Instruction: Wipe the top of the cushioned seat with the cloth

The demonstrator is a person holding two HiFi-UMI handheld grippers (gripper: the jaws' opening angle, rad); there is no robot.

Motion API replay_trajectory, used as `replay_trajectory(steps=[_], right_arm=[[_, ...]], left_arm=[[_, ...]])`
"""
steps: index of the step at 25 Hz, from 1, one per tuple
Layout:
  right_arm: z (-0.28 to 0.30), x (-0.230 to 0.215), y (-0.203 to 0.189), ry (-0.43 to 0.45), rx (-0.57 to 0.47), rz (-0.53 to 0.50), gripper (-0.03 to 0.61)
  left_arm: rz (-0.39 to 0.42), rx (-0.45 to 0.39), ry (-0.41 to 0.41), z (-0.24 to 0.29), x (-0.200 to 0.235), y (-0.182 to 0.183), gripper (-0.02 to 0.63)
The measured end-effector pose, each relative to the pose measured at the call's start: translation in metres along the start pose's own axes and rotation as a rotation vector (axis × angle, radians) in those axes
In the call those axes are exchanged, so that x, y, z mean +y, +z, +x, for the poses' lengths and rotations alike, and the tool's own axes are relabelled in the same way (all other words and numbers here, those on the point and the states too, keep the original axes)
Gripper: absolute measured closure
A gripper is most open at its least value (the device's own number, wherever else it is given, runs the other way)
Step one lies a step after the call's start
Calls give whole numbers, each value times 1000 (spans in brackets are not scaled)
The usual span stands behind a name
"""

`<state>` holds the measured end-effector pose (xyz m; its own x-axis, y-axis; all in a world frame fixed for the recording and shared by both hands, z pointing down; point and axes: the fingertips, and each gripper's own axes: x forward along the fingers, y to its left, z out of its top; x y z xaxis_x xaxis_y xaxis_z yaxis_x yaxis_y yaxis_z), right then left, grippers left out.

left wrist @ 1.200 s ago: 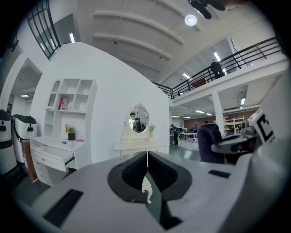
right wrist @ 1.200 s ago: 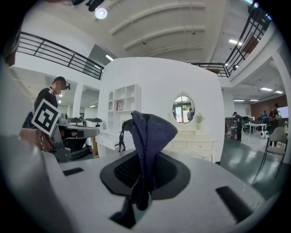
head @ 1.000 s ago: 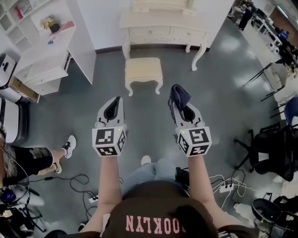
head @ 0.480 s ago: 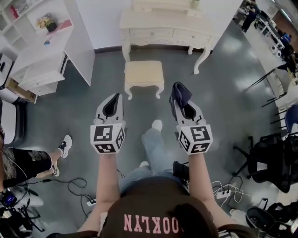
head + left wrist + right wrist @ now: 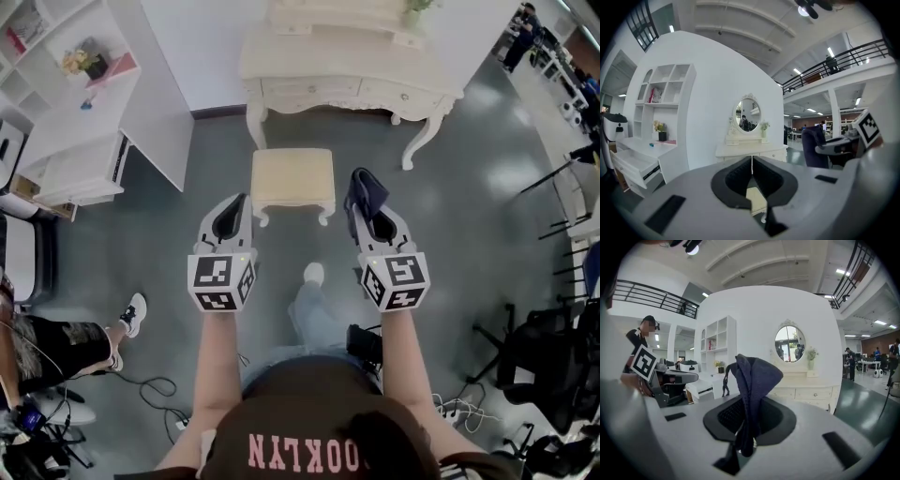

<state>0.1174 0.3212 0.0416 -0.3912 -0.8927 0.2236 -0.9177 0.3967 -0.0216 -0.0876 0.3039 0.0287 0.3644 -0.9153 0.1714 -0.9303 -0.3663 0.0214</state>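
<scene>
On the grey floor (image 5: 169, 234), the cushioned seat (image 5: 292, 176) stands just ahead of both grippers, between their tips and touched by neither. The right gripper (image 5: 367, 214) has its jaws clamped on the dark blue cloth (image 5: 364, 187); in the right gripper view the cloth's folds rise above the jaws and a tail hangs below them. The left gripper (image 5: 232, 204) holds nothing: its jaws are pressed together, with only a thin seam between them, and the seat's cream top shows beneath.
</scene>
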Motion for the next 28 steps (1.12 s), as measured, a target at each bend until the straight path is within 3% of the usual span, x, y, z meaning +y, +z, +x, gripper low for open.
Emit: replay_trajectory(steps=[12,21,28], right_arm=[[170,-114,18,61,78,31,538],[244,-148,-37,77,205,114,538],[295,-164,-99,56,291,163,538]], left_arm=[[-43,81,50,189,38,4,607],[-87,190,47,265,59,-43,607],[-112,273,46,319,82,-105,607]])
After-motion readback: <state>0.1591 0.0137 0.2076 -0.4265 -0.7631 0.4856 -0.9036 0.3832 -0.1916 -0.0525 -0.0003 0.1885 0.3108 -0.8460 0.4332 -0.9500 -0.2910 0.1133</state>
